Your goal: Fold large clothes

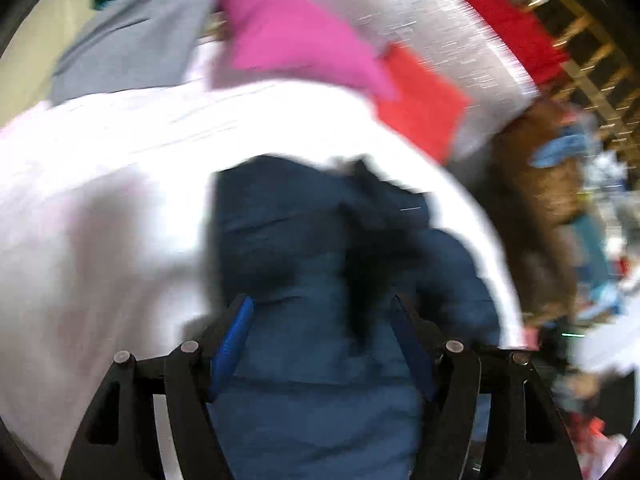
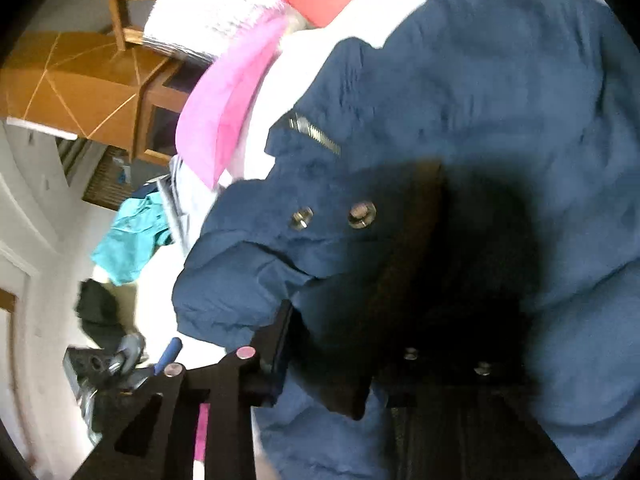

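Left gripper [image 1: 324, 316]: jaws wide apart, blue pads either side of the navy jacket [image 1: 304, 264]; fabric lies between them but pads don't press it. View is motion-blurred.

Right gripper [image 2: 320, 344]: jaws narrow, closed on a bunched fold of the jacket; right finger buried in dark lining, left finger [image 2: 280, 332] against the cuff-like roll. 2 metal snaps [image 2: 362, 214] and a short zip [image 2: 316, 134] show on the fabric just beyond.

Jacket sits on a white sheet [image 1: 120, 160]. Beyond it: pink garment [image 1: 288, 36], red cloth [image 1: 424, 100], grey garment [image 1: 132, 40], teal garment [image 2: 128, 244]. Furthest: wooden cabinet [image 2: 80, 92] in the right wrist view.
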Tool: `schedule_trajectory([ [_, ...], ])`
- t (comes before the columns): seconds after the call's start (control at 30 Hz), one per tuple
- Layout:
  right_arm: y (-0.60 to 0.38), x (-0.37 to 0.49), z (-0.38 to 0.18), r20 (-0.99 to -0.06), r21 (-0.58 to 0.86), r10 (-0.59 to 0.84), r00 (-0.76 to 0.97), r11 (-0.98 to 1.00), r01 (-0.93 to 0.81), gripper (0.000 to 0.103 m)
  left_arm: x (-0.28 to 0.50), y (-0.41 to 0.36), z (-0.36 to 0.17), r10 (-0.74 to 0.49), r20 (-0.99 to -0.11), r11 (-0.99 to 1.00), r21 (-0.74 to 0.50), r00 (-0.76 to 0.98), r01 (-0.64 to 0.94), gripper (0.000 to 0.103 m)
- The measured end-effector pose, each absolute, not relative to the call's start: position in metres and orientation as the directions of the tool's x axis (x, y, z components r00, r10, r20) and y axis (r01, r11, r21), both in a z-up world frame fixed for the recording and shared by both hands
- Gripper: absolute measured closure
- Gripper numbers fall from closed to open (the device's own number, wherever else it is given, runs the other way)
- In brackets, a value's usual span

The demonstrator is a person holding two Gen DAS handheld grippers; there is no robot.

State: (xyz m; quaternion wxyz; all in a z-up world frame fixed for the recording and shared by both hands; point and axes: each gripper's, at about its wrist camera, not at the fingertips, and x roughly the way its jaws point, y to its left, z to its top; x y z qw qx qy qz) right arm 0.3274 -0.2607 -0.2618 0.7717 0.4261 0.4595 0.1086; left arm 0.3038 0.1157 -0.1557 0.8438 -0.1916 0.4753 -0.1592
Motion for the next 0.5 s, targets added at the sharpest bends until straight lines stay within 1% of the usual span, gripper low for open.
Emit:
schedule_trajectory([
  [0.03,-0.265,0.326,-0.255,-0.623,0.742,0.532,0.574,0.634,0.218,0.077,0.307,0.111,-0.162,-0.399,-0.774,0.902,-0.428,0.492,0.059,0.032],
  [0.13,-0.28,0.323,-0.234,-0.623,0.703,0.453,0.638,0.682,0.201,0.08,0.315,0.097,-0.172,-0.323,-0.821,0.936,-0.352,0.47,0.028,0.032],
  [0.23,-0.3,0.318,-0.208,-0.631,0.602,0.314,0.709,0.775,0.192,0.084,0.318,0.084,-0.177,-0.289,-0.838,0.949,-0.313,0.463,0.026,0.032],
  [0.33,-0.318,0.317,-0.195,-0.637,0.524,0.218,0.739,0.826,0.208,0.085,0.321,0.07,-0.179,-0.235,-0.855,0.968,-0.251,0.463,0.029,0.031],
  [0.4,-0.332,0.32,-0.2,-0.664,0.466,0.152,0.732,0.85,0.246,0.085,0.323,0.062,-0.185,-0.2,-0.872,0.977,-0.209,0.447,0.03,0.031],
  [0.5,-0.356,0.326,-0.228,-0.73,0.44,0.123,0.673,0.837,0.324,0.085,0.325,0.049,-0.192,-0.16,-0.887,0.987,-0.155,0.433,0.049,0.028],
])
